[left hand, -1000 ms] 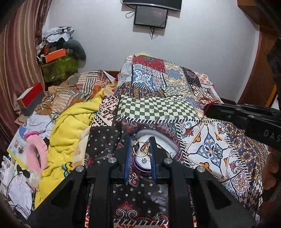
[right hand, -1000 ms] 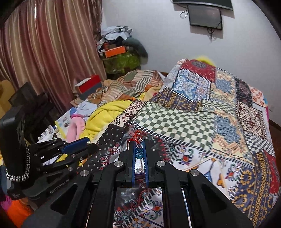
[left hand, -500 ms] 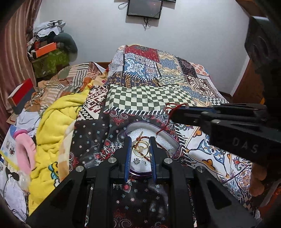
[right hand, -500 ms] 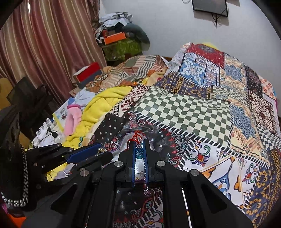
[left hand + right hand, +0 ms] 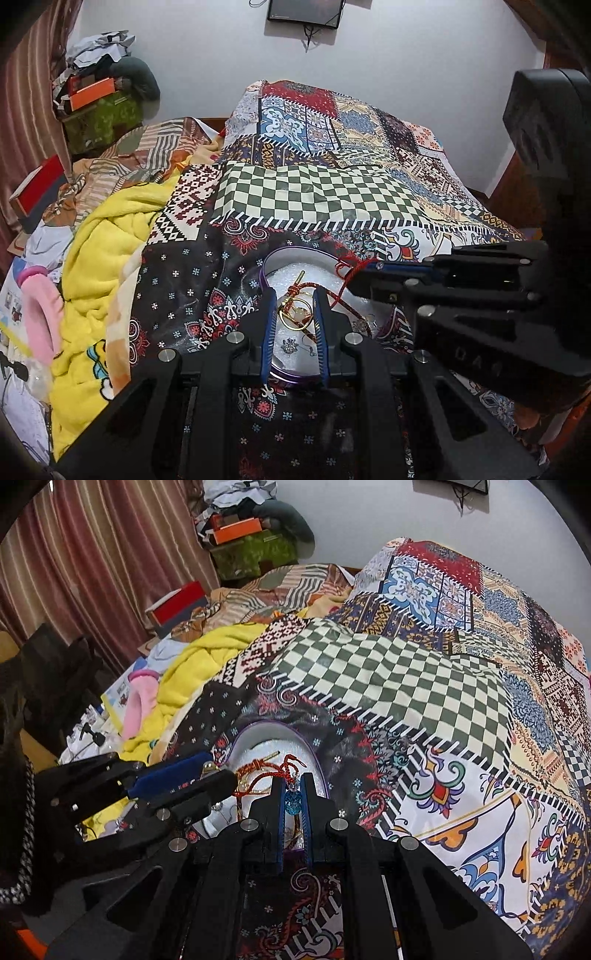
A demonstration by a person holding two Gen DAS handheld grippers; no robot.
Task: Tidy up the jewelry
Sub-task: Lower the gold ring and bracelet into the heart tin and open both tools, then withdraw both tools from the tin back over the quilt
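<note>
Right gripper jaws clamped on a blue bead with red cord, above a purple-rimmed jewelry box on the patchwork bed, left gripper jaws parted around gold rings in it

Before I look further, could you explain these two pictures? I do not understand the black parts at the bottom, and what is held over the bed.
There is no robot: a person holds one black two-finger gripper in each hand, with a wide-angle camera looking along the fingers. One picture comes from the left gripper, the other from the right gripper. Each also shows the other gripper at its side. Below lies a patchwork bedcover, and on it a shallow purple-rimmed white tray containing gold rings and a red braided cord. The left gripper is open above the tray. The right gripper is shut on a small blue faceted pendant tied to that cord.
</note>
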